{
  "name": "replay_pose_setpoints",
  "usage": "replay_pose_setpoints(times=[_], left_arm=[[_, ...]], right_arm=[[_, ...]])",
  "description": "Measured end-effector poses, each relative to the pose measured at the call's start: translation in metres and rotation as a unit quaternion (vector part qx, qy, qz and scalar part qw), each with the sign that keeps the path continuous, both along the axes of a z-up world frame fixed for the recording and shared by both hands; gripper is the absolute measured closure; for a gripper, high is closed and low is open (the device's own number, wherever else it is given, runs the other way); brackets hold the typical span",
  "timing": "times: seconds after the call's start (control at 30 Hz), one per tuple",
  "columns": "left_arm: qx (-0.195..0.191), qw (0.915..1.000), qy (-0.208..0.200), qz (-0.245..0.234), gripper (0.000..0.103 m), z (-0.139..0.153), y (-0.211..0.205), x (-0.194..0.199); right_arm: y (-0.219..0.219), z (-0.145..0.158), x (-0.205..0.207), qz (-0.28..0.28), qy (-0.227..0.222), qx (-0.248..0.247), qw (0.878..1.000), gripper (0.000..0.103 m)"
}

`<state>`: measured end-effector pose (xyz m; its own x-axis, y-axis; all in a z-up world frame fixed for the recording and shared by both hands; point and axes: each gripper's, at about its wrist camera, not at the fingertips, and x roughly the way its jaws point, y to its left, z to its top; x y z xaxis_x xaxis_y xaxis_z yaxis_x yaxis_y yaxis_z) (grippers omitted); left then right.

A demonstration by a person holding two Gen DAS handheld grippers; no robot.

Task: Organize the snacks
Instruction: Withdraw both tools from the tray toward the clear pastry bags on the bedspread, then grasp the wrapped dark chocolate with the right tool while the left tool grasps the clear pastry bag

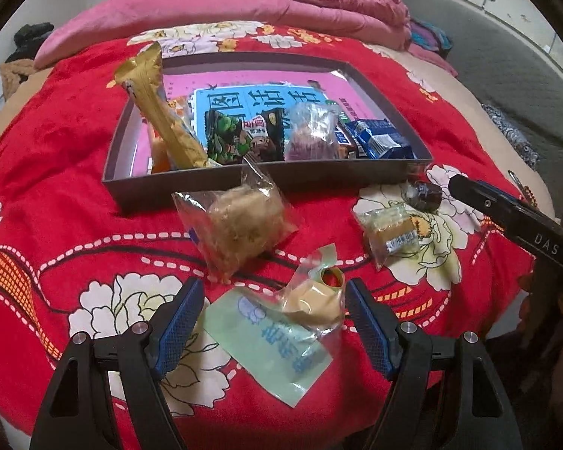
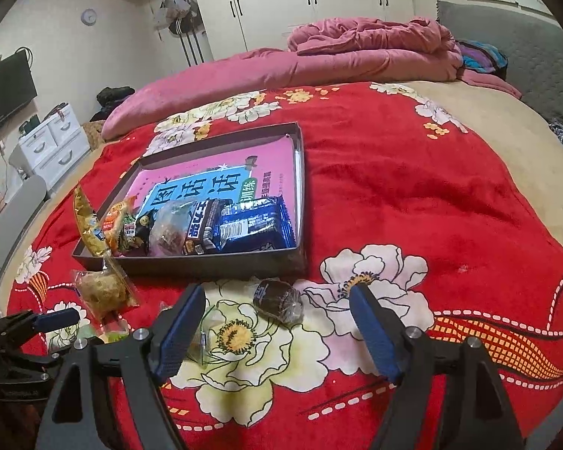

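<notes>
From the left wrist camera, the left gripper [image 1: 272,302] hangs low over the red floral blanket [image 1: 75,195], its blue-padded fingers [image 1: 180,322] spread wide and holding nothing. Between them lies a clear-wrapped pastry [image 1: 311,300] resting on a pale green packet [image 1: 277,352]. Just beyond sits a bagged crumbly cake [image 1: 240,225], close to the front wall of the dark shallow box [image 1: 266,180]. Inside the box a gold stick packet [image 1: 161,112] leans against the left wall, beside a green pea snack bag [image 1: 240,138], a clear bag with something purple [image 1: 311,138] and a blue biscuit pack [image 1: 379,138]. To the right, a small wrapped cake [image 1: 390,232] and a dark wrapped sweet [image 1: 422,195] lie on the blanket.

From the right wrist camera, the right gripper [image 2: 277,317] is likewise wide apart and empty, with the dark wrapped sweet [image 2: 277,300] lying on the blanket between the fingertips, in front of the box [image 2: 206,264]. The left gripper [image 2: 56,318] shows at the far left edge.
</notes>
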<state>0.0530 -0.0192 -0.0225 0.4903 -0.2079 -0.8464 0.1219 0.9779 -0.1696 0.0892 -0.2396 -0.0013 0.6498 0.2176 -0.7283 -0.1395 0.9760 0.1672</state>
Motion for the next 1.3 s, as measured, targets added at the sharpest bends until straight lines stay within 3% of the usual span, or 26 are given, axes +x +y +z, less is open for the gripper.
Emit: replay_pose_setpoints(times=[0.17, 0.53, 0.8, 0.97, 1.17, 1.3], left_arm=[[-0.003, 0.9999, 0.012, -0.004, 0.025, -0.004, -0.002, 0.002], [0.03, 0.999, 0.022, -0.024, 0.025, -0.014, -0.016, 0.005], [0.019, 0.9987, 0.026, -0.039, 0.024, -0.017, -0.024, 0.008], [0.015, 0.9989, 0.023, -0.038, 0.033, -0.016, -0.029, 0.011], [0.004, 0.999, 0.029, -0.033, 0.037, -0.018, -0.03, 0.017], [0.006, 0.9987, 0.033, -0.038, 0.038, -0.02, -0.036, 0.019]], right_arm=[[0.003, -0.007, 0.004, 0.005, 0.017, 0.001, 1.0, 0.024], [0.01, -0.022, 0.012, 0.004, 0.046, -0.007, 0.999, 0.024], [0.009, -0.031, 0.019, -0.008, 0.058, -0.01, 0.998, 0.024], [0.012, -0.032, 0.021, -0.009, 0.053, -0.02, 0.998, 0.024], [0.017, -0.039, 0.026, -0.01, 0.06, -0.03, 0.998, 0.035], [0.02, -0.041, 0.03, -0.009, 0.055, -0.047, 0.997, 0.051]])
